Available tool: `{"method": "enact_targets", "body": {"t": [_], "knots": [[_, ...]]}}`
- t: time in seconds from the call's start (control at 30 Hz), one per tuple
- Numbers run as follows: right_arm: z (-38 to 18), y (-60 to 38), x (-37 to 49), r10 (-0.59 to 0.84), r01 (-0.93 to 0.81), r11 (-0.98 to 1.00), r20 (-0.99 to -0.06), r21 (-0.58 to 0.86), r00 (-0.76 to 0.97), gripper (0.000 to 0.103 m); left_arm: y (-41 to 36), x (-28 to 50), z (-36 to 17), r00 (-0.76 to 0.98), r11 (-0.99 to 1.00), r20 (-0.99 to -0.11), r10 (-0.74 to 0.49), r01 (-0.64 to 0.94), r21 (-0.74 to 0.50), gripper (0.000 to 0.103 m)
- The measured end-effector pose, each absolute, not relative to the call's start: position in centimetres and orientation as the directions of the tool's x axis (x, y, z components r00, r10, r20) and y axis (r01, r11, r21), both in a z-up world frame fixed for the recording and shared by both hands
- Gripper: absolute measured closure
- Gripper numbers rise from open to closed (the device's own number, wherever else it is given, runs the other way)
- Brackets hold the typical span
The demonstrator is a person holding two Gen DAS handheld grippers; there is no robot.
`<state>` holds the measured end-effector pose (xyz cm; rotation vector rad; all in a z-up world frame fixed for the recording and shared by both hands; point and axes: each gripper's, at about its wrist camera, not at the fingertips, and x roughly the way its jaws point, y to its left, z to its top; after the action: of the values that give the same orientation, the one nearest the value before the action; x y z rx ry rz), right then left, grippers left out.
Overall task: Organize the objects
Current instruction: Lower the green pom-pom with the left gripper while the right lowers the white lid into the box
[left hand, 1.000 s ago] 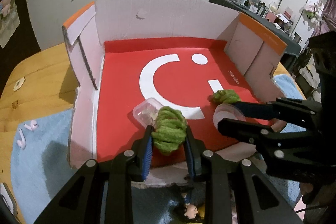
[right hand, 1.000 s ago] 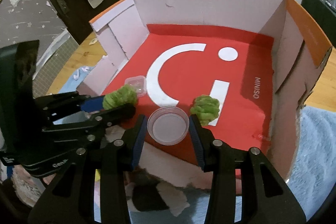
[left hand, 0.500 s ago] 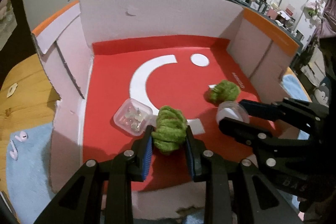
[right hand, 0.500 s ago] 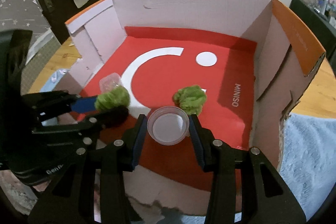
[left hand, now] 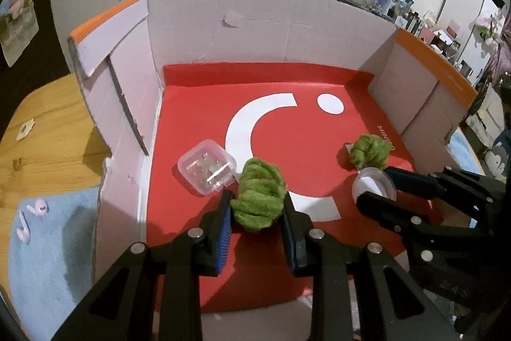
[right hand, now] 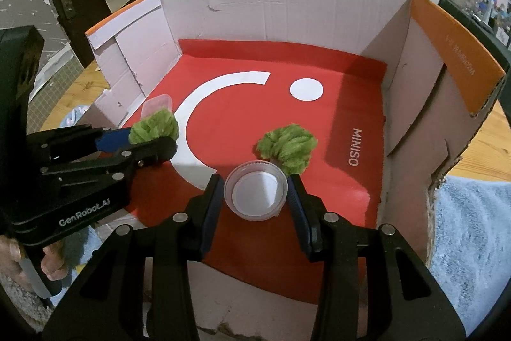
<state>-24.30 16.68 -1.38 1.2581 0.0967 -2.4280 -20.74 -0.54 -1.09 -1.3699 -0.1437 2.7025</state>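
Left tongs (left hand: 257,210) are clamping a green puff (left hand: 259,197) between their blue pads, nearly closed around it, and hanging over the near part of the red floor of the box (left hand: 271,31). Right tongs (right hand: 255,190) are gripping a small clear round tub (right hand: 256,194) by its sides, somewhat wider apart, also over the near part of the floor. In the right view, the left tongs (right hand: 153,139) are showing side-on to the left, with their puff (right hand: 155,127) sticking out past the tips. In the left view, the right tongs (left hand: 373,186) are reaching in from the right with the tub (left hand: 373,186) at their tips.

A second green puff (right hand: 287,146) is lying on the floor just beyond the right tongs, touching or nearly touching the tub's far rim. A clear square case (left hand: 206,170) is sitting on the floor just left of and beyond the left tongs, right beside the held puff. A white arc and dot are showing on the floor farther ahead of both tongs.

Left of the box, pink earbuds (left hand: 30,216) are lying on a blue mat (left hand: 48,261) covering the near part of the wooden table (left hand: 48,123).
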Motion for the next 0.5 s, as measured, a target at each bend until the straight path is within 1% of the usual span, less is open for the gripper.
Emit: {"method": "enact_targets", "body": {"t": [0.1,0.4,0.5], "knots": [[-1.4,16.7,-24.2,-0.320,0.386,-0.915,-0.795,0.117,-0.516,0.063,-1.0,-19.9,-1.1,-0.590,-0.986,-0.793,0.153,-0.037,-0.163,0.074],[-1.5,17.1,-24.2,-0.335,0.403,-0.906,-0.796,0.126,-0.504,0.063,-0.1,-18.3,-1.2,-0.587,-0.990,-0.799,0.133,-0.038,-0.137,0.074],[-1.4,17.3,-24.3,-0.332,0.400,-0.908,-0.797,0.125,-0.504,0.063,-0.2,-18.7,-1.0,-0.578,-0.988,-0.804,0.140,-0.027,-0.152,0.074]]}}
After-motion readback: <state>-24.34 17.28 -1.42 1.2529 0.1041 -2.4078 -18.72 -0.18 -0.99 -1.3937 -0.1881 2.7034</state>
